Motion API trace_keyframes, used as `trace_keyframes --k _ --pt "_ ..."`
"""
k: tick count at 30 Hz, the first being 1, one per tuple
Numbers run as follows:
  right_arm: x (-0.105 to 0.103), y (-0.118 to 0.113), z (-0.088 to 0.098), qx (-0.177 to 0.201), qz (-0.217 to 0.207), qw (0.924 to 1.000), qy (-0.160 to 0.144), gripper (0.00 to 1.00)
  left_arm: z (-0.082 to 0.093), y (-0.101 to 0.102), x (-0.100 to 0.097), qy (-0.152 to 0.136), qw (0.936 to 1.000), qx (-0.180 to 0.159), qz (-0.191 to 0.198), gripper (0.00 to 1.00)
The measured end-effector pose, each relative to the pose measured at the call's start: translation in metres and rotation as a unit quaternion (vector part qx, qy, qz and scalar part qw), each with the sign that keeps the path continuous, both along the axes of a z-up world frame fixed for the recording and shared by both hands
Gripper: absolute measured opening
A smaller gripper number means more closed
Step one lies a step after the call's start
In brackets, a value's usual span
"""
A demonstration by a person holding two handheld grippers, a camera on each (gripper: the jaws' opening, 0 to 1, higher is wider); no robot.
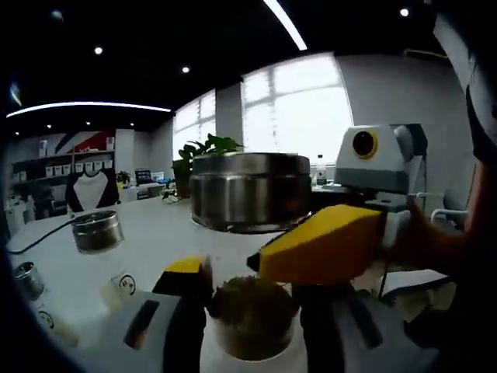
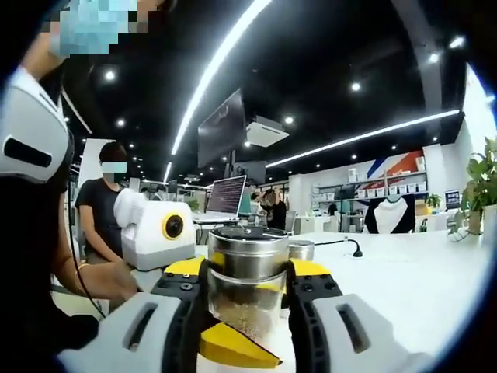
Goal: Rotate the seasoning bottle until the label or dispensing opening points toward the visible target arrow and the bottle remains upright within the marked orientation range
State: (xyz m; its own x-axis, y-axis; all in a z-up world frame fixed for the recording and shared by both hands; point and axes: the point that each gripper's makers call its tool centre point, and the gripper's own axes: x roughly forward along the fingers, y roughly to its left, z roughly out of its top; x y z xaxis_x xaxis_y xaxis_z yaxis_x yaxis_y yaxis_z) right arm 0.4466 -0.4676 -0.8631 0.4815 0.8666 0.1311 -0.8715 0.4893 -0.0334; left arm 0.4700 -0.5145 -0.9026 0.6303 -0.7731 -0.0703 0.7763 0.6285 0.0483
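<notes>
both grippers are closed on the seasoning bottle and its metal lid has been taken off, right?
Not quite: the lid is on the seasoning bottle, as the right gripper view shows. Both the right gripper and the left gripper are closed on it.

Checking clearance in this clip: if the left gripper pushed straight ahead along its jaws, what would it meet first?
The left gripper already has the seasoning bottle between its jaws, with the right gripper just past it. Beyond those, probably the wide steel pot; depth is unclear.
</notes>
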Motion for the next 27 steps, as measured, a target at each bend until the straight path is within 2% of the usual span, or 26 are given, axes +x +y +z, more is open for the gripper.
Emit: trace_keyframes --k 3,6,7,11,15,19,24,27 --pt "0.004 0.001 0.001 0.004 -0.006 1.0000 0.002 0.38 0.000 0.002 0.002 0.003 0.9998 -0.002 0.018 0.48" --pt "0.007 0.002 0.000 0.002 -0.015 0.9999 0.005 0.38 -0.002 0.005 0.006 -0.003 0.9987 0.011 0.049 0.48" --pt "0.008 0.002 0.001 0.005 -0.021 0.9998 0.004 0.38 -0.002 0.007 0.008 -0.002 0.9983 0.005 0.057 0.48" --pt "0.011 0.001 0.003 0.007 -0.022 0.9997 0.002 0.39 -0.001 0.005 0.007 0.012 0.9983 -0.016 0.054 0.48" --pt "0.013 0.003 0.000 -0.001 -0.018 0.9998 0.006 0.38 -0.005 0.008 0.010 0.008 0.9976 -0.001 0.069 0.48" --pt "0.015 0.003 -0.002 -0.001 -0.028 0.9996 0.005 0.38 -0.006 0.008 0.012 0.013 0.9976 -0.001 0.068 0.48" --pt "0.020 -0.004 0.002 0.043 -0.031 0.9984 0.021 0.37 -0.004 0.007 0.014 -0.004 0.9977 0.011 0.067 0.48" --pt "0.021 -0.006 0.003 0.048 -0.045 0.9974 0.028 0.37 -0.002 0.006 0.015 -0.002 0.9981 0.009 0.061 0.48"
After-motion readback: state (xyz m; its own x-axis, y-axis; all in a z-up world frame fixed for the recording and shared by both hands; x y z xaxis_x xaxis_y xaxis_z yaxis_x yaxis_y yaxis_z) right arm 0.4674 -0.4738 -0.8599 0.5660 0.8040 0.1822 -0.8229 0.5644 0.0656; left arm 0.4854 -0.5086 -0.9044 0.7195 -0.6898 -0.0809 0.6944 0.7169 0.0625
